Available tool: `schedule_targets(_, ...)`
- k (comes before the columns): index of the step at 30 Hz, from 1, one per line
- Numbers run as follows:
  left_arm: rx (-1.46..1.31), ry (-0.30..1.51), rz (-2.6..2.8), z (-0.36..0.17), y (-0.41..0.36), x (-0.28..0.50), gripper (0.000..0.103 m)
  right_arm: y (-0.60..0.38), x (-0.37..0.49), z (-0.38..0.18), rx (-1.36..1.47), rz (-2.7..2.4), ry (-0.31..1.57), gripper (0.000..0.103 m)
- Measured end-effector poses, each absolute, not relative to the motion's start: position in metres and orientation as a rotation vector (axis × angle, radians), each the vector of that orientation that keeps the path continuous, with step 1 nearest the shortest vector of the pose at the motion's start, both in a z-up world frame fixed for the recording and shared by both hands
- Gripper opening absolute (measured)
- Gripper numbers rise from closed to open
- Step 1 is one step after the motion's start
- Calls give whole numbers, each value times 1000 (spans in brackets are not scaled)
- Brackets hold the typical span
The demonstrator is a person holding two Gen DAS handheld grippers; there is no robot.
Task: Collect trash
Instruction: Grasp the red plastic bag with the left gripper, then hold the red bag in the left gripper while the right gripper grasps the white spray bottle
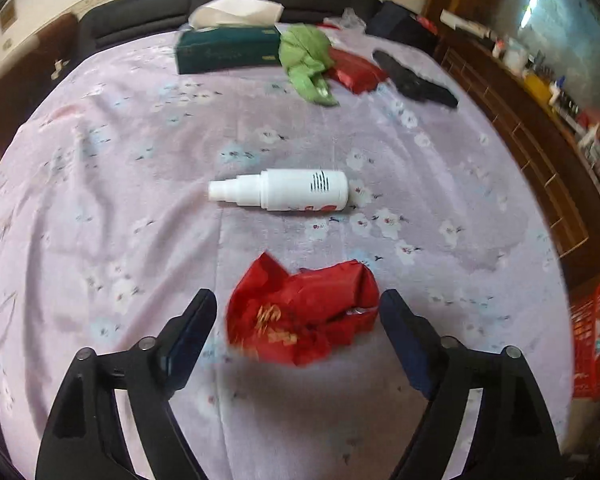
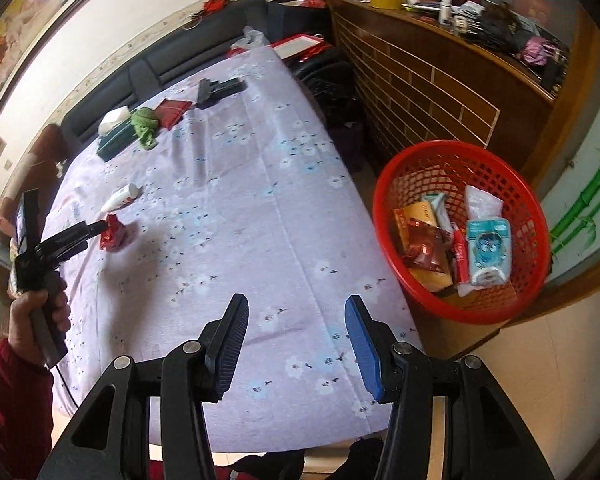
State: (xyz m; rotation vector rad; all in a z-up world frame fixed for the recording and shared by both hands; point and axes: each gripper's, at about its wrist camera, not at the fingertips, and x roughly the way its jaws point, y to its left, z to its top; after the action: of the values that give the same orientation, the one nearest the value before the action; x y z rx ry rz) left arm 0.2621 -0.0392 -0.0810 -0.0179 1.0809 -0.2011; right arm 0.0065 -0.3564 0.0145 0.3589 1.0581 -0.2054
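left jaws apart around crumpled red wrapper (image 1: 300,312), gold print unreadable

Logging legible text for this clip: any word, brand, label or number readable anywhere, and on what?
None reads.
Crumpled red wrapper: gold print, blurred.
White spray bottle: black lines and red marks, too small.
Green tissue box: faint lettering, illegible.
Packets in red basket: print too small.

Bright daylight, fisheye-warped edges, slight motion blur
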Motion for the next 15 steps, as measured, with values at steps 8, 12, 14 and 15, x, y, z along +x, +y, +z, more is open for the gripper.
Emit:
schedule_targets(8,-89,1080,-187,-99,-30,270,43,-363,3,15,358,-259,1070,54)
schedule_targets(12,-134,1096,-192,-98,-16,264,25,-360,13,14,350,-251,1080,54)
schedule_targets(14,-135,1088,-190,-96,-10,255,25,-353,24,14,332,-223,1087,54)
schedule_targets(15,-138,1082,-192,-94,-6,250,25,-348,31,14,321,-203,1089,54)
